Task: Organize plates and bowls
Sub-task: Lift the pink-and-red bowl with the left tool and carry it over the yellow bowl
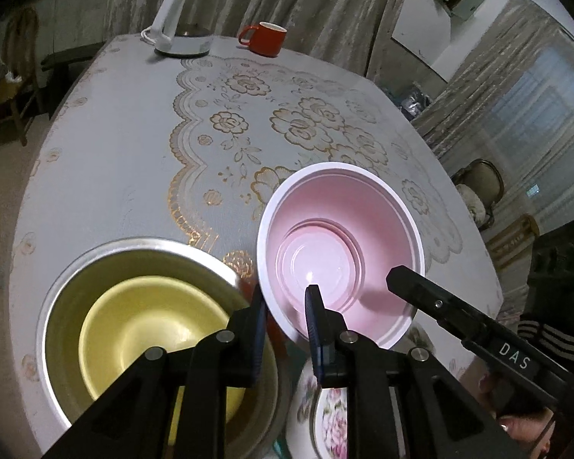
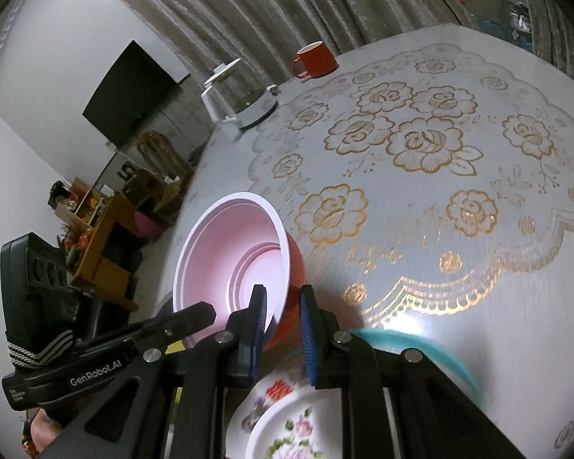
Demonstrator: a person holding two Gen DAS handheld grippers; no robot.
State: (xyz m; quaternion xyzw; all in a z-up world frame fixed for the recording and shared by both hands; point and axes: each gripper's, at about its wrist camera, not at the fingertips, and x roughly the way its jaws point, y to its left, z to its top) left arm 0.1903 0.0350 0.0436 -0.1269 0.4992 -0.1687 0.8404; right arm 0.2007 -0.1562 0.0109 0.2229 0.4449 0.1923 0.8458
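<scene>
i read "das" in white letters on the black bar of the right hand-held gripper [image 1: 401, 283] where it crosses my left view, and "genrobot.ai" on the bar of the left hand-held gripper [image 2: 206, 311] where it enters my right view; a red mark on the flowered plate [image 2: 287, 428] looks like writing but is too blurred to read. that plate is mostly hidden behind the gripper frames in both views, and a teal rim [image 2: 432, 348] next to it is smeared and cut off, so i cannot tell what it belongs to. in my own left view the left hand-held gripper [image 1: 285, 306] has its fingers a narrow gap apart, straddling the near rim of the pink bowl [image 1: 340, 229], one blue pad inside and one outside; i cannot tell whether they actually pinch it. the right hand-held gripper [image 2: 283, 306] likewise sits with one pad inside the pink bowl [image 2: 233, 252] and one against its red outer wall, gap narrow, contact unclear. the bowl is tilted above the tabletop [image 1: 126, 122], just beside a metal bowl [image 1: 57, 298] with a yellow bowl [image 1: 149, 321] nested inside. a white kettle [image 1: 183, 26] and a red mug [image 1: 266, 38] stand at the far edge.
</scene>
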